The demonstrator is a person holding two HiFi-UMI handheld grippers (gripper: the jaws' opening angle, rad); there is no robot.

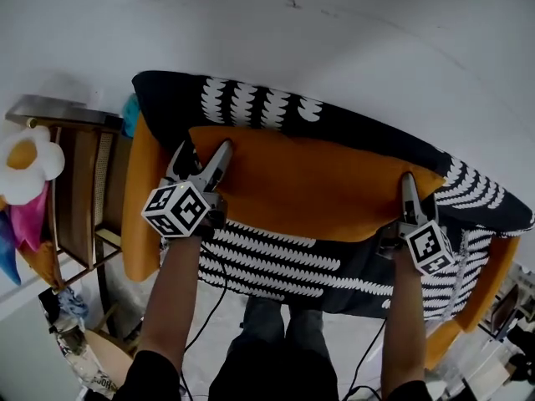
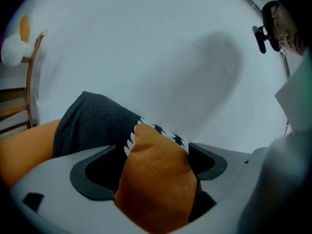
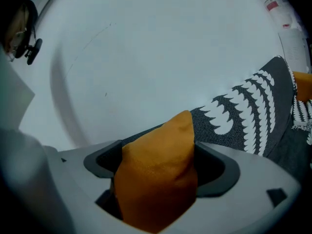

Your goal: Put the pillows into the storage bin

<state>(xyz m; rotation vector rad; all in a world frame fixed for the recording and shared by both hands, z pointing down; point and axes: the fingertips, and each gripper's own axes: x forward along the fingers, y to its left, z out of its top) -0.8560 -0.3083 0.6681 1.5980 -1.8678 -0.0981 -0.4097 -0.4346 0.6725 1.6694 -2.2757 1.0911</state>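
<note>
An orange pillow (image 1: 309, 178) lies across the top of black pillows with white patterns (image 1: 292, 261), between the orange side walls of what looks like the storage bin (image 1: 138, 215). My left gripper (image 1: 206, 149) stands open at the pillow's left end. In the left gripper view the orange corner (image 2: 156, 179) sits between the wide jaws with a gap on the left side. My right gripper (image 1: 407, 182) is at the pillow's right end. Its jaws are wide too, with the orange corner (image 3: 156, 179) loose between them. A patterned pillow (image 3: 248, 111) rises behind.
A white wall (image 1: 334, 23) stands close behind the bin. At the left are a wooden rack (image 1: 75, 190) and a flower-shaped plush (image 1: 25, 161). The person's legs (image 1: 276, 341) and cables are in front of the bin.
</note>
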